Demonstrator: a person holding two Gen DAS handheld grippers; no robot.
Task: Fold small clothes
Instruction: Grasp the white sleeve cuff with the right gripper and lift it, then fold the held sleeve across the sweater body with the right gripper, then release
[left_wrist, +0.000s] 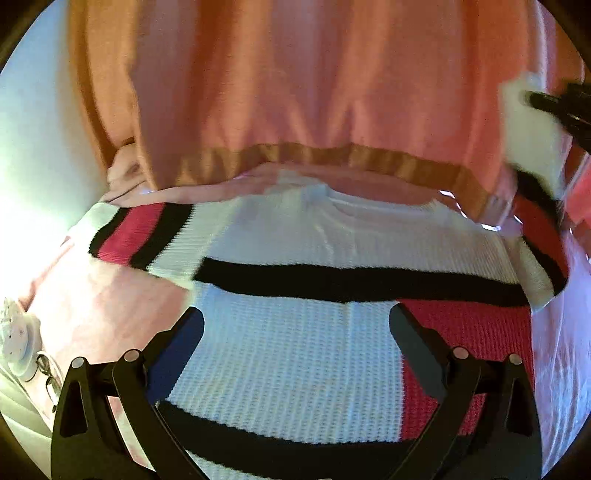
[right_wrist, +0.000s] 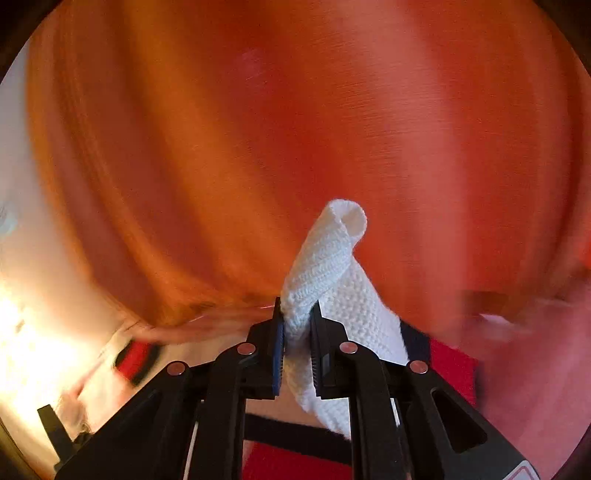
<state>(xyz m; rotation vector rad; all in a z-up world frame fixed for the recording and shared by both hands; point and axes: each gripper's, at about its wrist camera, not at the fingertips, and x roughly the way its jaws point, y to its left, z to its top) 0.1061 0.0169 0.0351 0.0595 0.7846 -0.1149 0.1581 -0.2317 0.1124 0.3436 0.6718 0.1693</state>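
Sweater (left_wrist: 295, 350) sleeve (right_wrist: 332, 266) in right tongs (right_wrist: 297, 332); left tongs (left_wrist: 295, 325) wide

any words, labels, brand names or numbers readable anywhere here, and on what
None can be read.
The knit sweater shows only white, black and red blocks, no label in view.
A small red-edged sticker at the corner of the right gripper is cut off by the frame edge, so nothing on it can be made out.
The pink bed sheet carries no print.
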